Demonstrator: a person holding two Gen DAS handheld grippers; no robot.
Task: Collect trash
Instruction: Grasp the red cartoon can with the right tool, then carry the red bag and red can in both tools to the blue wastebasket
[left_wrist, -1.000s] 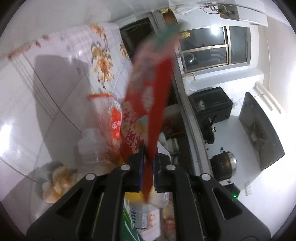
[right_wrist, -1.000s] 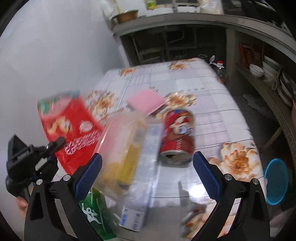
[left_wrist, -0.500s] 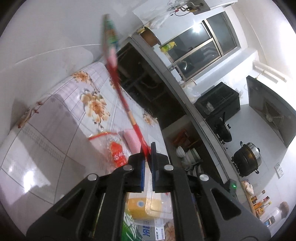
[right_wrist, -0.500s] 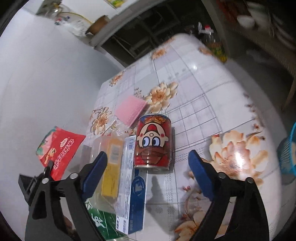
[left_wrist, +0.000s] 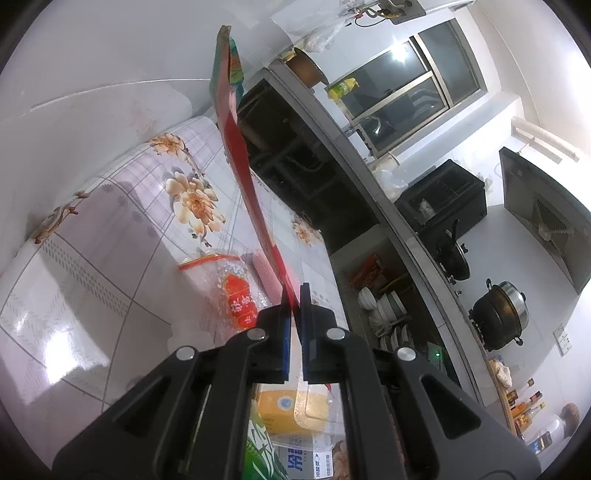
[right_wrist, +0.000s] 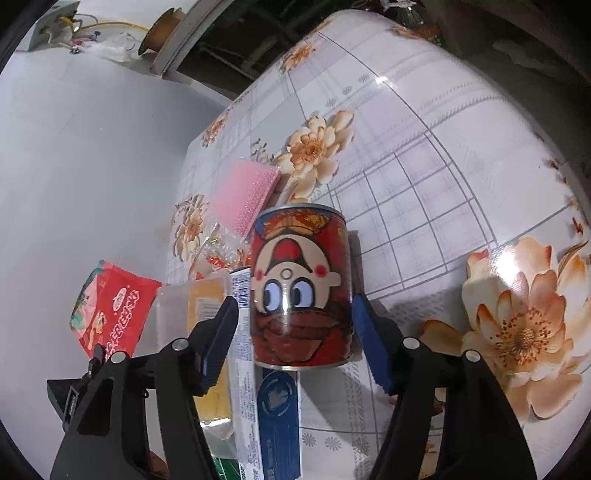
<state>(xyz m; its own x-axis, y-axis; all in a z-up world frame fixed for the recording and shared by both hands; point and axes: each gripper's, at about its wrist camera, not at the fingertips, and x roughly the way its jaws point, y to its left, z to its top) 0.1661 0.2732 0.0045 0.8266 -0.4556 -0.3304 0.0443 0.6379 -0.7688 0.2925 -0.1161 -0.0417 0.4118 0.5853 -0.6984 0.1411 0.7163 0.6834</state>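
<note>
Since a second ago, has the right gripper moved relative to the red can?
Yes. The right gripper has closed in on the standing red can, fingers now flanking it, closing, no contact yet.

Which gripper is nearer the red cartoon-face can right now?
Right. The right gripper straddles the red can, jaws just closing in either side of it, pads not yet pressing. The left gripper, off to the side, holds a red snack bag.

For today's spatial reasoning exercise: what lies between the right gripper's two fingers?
In the right wrist view, the red cartoon-face can stands upright between the right gripper fingers, which have just been closing; small gaps remain.
</note>
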